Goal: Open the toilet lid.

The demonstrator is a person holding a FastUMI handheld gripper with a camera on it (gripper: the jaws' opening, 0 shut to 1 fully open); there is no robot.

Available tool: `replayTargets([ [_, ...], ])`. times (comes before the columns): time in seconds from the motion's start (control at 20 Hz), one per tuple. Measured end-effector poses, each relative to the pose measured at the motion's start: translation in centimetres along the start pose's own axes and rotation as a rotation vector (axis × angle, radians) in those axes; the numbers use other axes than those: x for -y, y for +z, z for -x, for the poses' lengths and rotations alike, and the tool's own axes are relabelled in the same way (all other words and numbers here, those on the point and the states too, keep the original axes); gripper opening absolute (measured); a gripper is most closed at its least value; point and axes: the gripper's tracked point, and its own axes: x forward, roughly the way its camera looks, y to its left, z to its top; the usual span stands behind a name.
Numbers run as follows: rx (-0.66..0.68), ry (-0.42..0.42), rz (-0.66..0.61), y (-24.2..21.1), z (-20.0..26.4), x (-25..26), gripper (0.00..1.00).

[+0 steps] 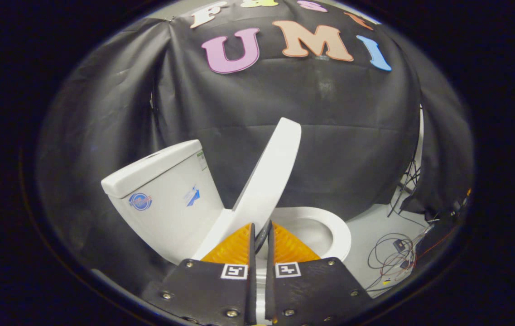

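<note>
The gripper (261, 226), fingers nearly together with a thin gap, sits at the near edge of the half-raised lid (270, 174), grip unclear, tank (162, 194) left, seat (329, 226) right, cables (393, 258) far right

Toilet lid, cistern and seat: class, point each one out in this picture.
toilet lid (270, 172), gripper view, middle of its raised white face.
cistern (166, 199), gripper view, front wall of the tank.
seat (336, 228), gripper view, bare far rim.
</note>
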Motion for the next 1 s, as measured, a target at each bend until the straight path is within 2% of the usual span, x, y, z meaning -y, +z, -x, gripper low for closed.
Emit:
replayTargets([
  [1.0,0.046,0.048,0.013,1.5,-1.3,-5.8,0.08],
])
